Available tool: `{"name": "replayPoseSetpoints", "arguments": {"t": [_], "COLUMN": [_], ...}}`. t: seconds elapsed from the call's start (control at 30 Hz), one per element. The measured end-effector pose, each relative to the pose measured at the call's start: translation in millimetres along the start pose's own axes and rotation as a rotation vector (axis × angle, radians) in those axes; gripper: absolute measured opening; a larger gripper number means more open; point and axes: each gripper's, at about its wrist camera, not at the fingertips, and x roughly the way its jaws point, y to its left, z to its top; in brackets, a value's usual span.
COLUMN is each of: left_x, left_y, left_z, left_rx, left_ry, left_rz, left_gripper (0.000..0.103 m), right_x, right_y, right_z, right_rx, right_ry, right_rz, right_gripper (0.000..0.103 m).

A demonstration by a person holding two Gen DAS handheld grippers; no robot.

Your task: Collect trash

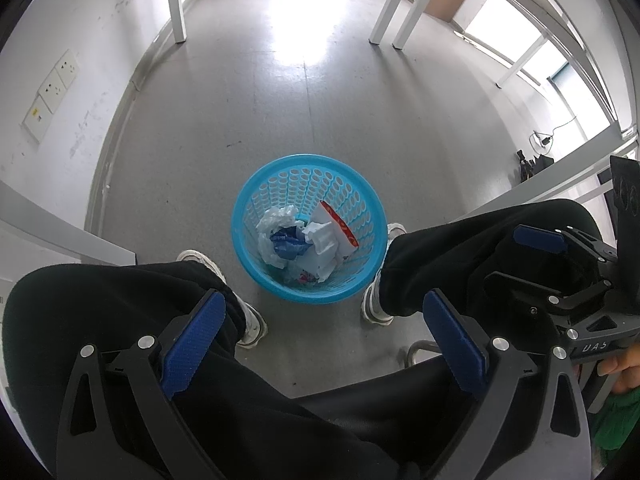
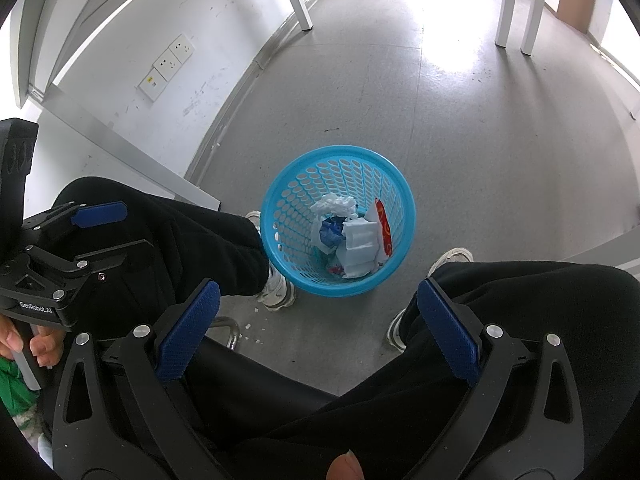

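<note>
Black loose trousers (image 1: 100,320) on both legs, white chunky trainers (image 1: 252,320) with grey soles. Left tongs (image 1: 324,340) and right tongs (image 2: 320,332): black angular frames, silver round screws, blue dimpled pads (image 1: 192,348). White lettering "GenRobot.AI" on one black body. Green sleeve (image 2: 12,392) at the wrist.

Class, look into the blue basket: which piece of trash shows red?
The flat wrapper leaning against the basket wall; the other pieces are white or blue.

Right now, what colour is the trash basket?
Light blue basket, perforated walls; clearest in the right wrist view.
</note>
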Motion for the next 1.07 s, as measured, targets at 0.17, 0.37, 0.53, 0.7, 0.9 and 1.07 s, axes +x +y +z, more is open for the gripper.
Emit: {"name": "replayPoseSetpoints", "arguments": {"t": [0.17,0.37,0.53,0.7,0.9,1.07], "left_x": [2,2,3,3,3,0], "left_y": [-2,-2,-1,-1,-2,-10], "left_z": [-2,-1,-2,-2,-2,-4], "left_rx": [0.0,0.0,0.001,0.001,0.008,0.049], "left_ry": [0.003,0.003,0.005,0.006,-0.003,-0.036], "left_rz": [0.0,0.0,0.002,0.004,0.017,0.031], "left_gripper": [0.097,0.097,0.097,0.097,0.097,0.097], "right_x": [0,0,1,1,1,0], "right_y": [0,0,0,2,2,2], "right_z": [0,0,-1,-4,-3,-3], "right_rx": [-0.001,0.0,0.003,0.002,0.001,0.003], "right_ry": [0.001,0.001,0.004,0.006,0.007,0.008], "right_rz": [0.0,0.0,0.003,0.003,0.003,0.003], "right_gripper": [0.094,0.094,0.094,0.094,0.094,0.094]}}
